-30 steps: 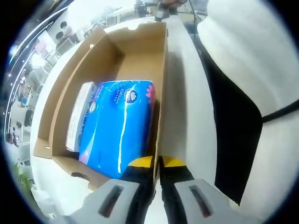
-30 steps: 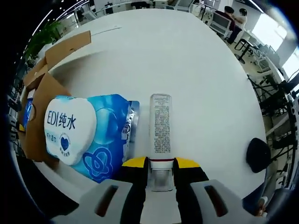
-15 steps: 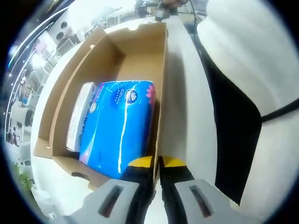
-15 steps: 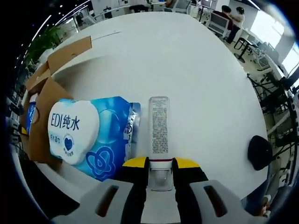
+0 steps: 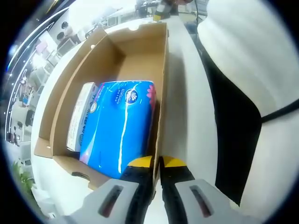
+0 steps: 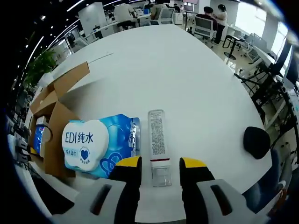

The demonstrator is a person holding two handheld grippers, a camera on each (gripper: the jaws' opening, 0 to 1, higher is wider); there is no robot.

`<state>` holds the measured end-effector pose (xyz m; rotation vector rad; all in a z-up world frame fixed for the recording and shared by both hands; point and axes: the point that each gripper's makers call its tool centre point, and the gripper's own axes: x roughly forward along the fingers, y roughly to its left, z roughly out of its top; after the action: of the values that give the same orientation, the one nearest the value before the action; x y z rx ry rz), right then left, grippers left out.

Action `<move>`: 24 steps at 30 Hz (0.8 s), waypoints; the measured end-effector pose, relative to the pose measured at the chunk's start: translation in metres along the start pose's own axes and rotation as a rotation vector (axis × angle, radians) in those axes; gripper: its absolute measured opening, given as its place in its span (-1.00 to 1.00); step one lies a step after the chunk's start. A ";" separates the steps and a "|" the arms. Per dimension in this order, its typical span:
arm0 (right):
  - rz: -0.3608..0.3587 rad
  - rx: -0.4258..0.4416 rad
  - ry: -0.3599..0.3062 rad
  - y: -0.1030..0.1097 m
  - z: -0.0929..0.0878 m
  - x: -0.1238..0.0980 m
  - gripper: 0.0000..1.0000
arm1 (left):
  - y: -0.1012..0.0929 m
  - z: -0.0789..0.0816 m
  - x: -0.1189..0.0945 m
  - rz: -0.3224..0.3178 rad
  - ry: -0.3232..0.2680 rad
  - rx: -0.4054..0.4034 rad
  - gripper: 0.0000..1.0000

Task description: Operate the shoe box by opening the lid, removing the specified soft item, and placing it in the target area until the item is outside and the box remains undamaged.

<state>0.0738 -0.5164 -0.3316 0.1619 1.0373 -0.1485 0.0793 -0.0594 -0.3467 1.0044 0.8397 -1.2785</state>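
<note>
In the left gripper view our left gripper has its yellow-tipped fingers pressed closed on the thin cardboard side wall of the open shoe box. Inside the box lies a blue soft pack, flat on the bottom and close against the wall we pinch. On its far side from that wall, a slim white box sits between the pack and the opposite wall. A person's white and black clothing is just beyond the box on the gripped side.

In the right gripper view our right gripper is spread open, its fingers holding nothing. Between and just ahead of them a narrow clear tube with a printed label lies flat on the white table. Just beside the tube lies a blue wipes pack with a white heart label, resting on the table outside the box, whose brown flaps are beside it.
</note>
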 end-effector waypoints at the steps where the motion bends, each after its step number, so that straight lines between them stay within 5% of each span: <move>1: -0.006 0.011 -0.026 0.000 0.005 -0.004 -0.40 | 0.000 0.000 0.000 0.000 0.000 0.001 -0.90; 9: 0.092 0.148 -0.200 0.020 0.034 -0.031 -0.47 | -0.001 0.001 -0.001 -0.002 -0.031 0.038 -0.91; 16: 0.060 0.093 -0.262 0.022 0.046 -0.044 -0.38 | -0.001 0.002 -0.001 -0.003 -0.029 0.029 -0.91; 24: 0.089 -0.101 -0.316 0.061 0.061 -0.064 -0.39 | -0.001 0.001 -0.001 -0.013 -0.034 0.026 -0.91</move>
<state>0.1055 -0.4667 -0.2418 0.0890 0.7195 -0.0380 0.0785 -0.0604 -0.3454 0.9967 0.8071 -1.3167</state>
